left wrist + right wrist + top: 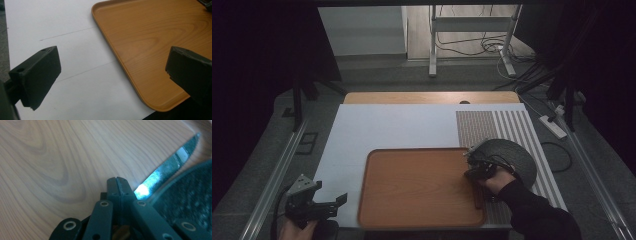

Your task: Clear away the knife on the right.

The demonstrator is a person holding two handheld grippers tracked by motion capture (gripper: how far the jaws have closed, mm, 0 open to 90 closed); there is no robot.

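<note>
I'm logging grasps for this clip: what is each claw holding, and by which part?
The right claw is shut on a knife, seemingly near where blade meets handle. The left claw is open and holds nothing.

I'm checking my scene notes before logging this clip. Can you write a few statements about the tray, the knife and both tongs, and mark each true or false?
1. The left tongs are open, holding nothing. True.
2. The wooden tray carries a stack of cups. False: no cups are on it.
3. The right tongs have their jaws together, next to a serrated knife. True.
4. The left tongs hover over the dark round plate. False: they are by the tray's near left corner, over the white board.
</note>
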